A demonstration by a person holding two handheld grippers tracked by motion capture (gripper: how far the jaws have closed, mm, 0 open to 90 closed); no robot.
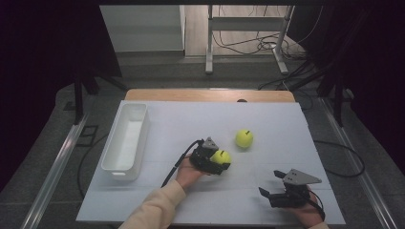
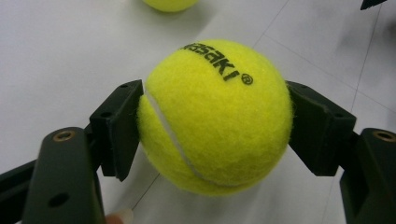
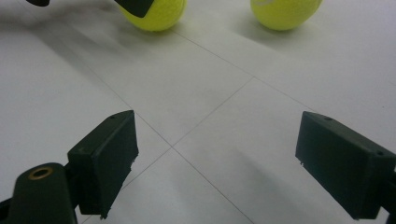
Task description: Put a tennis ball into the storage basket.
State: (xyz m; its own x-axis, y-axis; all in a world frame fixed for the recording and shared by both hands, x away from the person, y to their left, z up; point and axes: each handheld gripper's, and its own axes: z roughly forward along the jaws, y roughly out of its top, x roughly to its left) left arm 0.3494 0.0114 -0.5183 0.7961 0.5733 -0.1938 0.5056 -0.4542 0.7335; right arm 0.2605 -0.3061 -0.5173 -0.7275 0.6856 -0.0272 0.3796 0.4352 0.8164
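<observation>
A white table (image 1: 267, 200) is taking up most of the high view, its sheet crossed by thin seams, with a strip of bare wood showing along the far edge. Grey floor is running round it on every side, and a metal frame and loose cables are lying on the floor beyond the far edge. Dark curtains are closing off both sides.

A long white bin (image 1: 125, 141) is sitting to the left of the left gripper (image 1: 216, 161), well apart from it and close to the table's left edge. Between the two, the sheet is lying bare, giving open room for a sideways move. Open sheet is also stretching ahead of both grippers toward the far edge.

The left gripper is pressing both pads against the ball (image 2: 215, 116), one on each side, so the ball is being held between them just over the sheet, its black lettering facing up. The jaws are standing only as wide as the ball.

A second ball (image 1: 244, 138) is resting on the sheet just ahead and to the right of the left gripper, near but not touching it.

The right gripper (image 3: 215, 158) is sitting near the table's near edge, well apart from both balls, its jaws spread wide with nothing but bare sheet between them.
</observation>
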